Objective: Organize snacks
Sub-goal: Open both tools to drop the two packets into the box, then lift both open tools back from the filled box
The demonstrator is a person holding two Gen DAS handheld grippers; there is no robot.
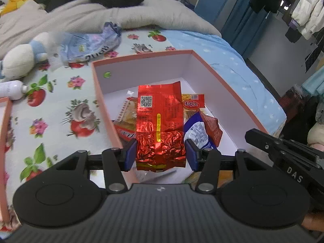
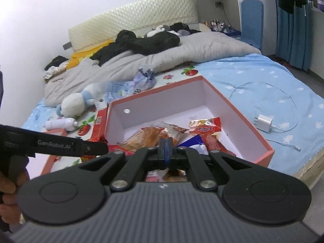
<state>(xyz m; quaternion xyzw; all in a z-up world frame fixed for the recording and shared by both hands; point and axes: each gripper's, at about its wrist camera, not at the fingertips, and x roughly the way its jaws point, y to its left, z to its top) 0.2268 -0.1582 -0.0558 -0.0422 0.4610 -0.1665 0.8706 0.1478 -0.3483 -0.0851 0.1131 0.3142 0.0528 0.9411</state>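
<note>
Left tongs [image 1: 160, 155]: pads pressed on the crumpled lower end of red foil packet [image 1: 160, 121], held over pink box [image 1: 141, 55]. Right tongs [image 2: 166, 148]: together, empty, above snacks [image 2: 204, 130] inside box.

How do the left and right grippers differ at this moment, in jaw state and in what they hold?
The left gripper has its jaws apart, a red foil packet between the blue pads; whether they touch it is unclear. The right gripper has its jaws shut together, with nothing visible between them. Both hover at the near end of the pink box, over the snacks inside.
</note>
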